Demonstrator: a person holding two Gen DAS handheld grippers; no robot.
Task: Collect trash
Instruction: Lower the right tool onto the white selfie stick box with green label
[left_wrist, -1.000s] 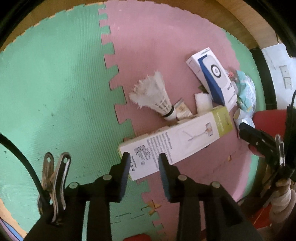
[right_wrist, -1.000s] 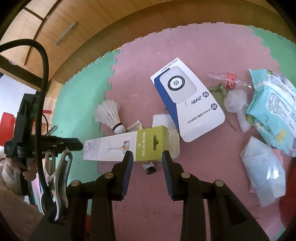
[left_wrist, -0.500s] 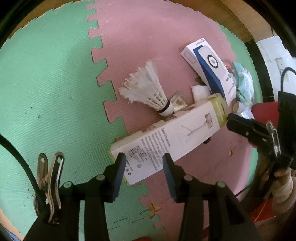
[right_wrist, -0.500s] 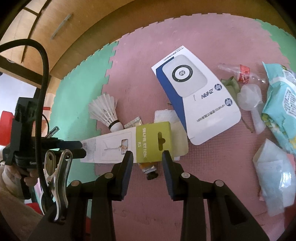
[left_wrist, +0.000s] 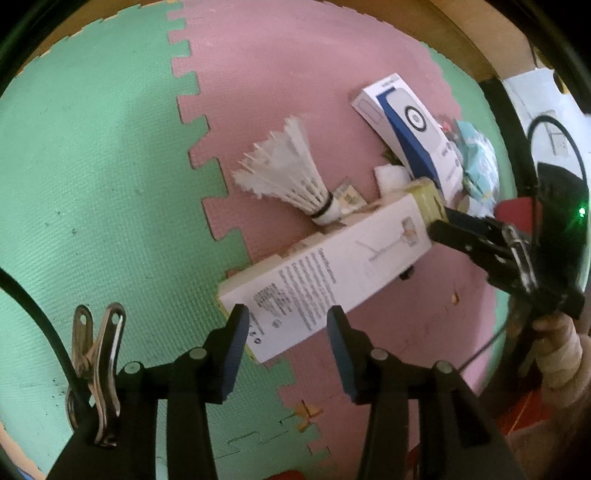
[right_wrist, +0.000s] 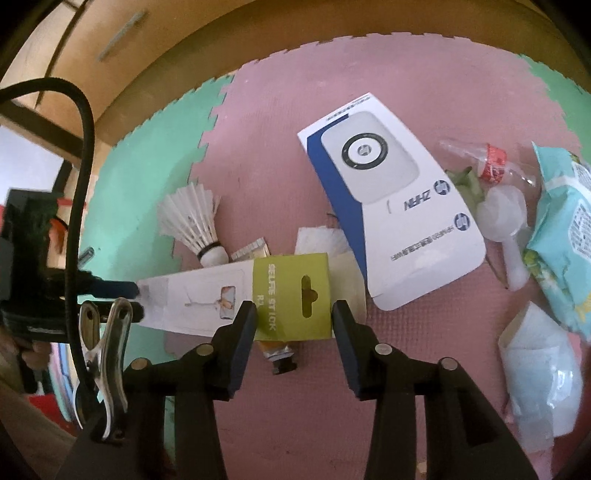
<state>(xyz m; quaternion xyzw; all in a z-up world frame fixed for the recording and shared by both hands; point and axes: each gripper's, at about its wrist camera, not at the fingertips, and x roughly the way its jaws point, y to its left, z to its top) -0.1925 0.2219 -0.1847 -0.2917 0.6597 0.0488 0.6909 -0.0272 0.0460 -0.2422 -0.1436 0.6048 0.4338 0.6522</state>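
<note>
A long white selfie-stick box (left_wrist: 332, 273) with a green end (right_wrist: 291, 295) lies across the seam of the pink and green foam mats. Its white end sits between the fingers of my left gripper (left_wrist: 286, 328), whose jaws are opening; the pads stand just off the box's sides. The green end lies between the fingers of my right gripper (right_wrist: 293, 319), also opening and not pressing. Each gripper shows in the other's view: the right gripper (left_wrist: 441, 221) at the green end, the left gripper (right_wrist: 135, 299) at the white end.
A white shuttlecock (right_wrist: 192, 218) lies just behind the box. A blue-and-white carton (right_wrist: 391, 206), a teal wipes pack (right_wrist: 561, 229), clear wrappers (right_wrist: 539, 373) and a small tube (right_wrist: 277, 356) litter the pink mat (right_wrist: 295, 110). Wooden floor (right_wrist: 147, 55) borders the mats.
Both pairs of jaws have widened. The right gripper has come down onto the box's green end, and the left gripper now straddles the white end.
</note>
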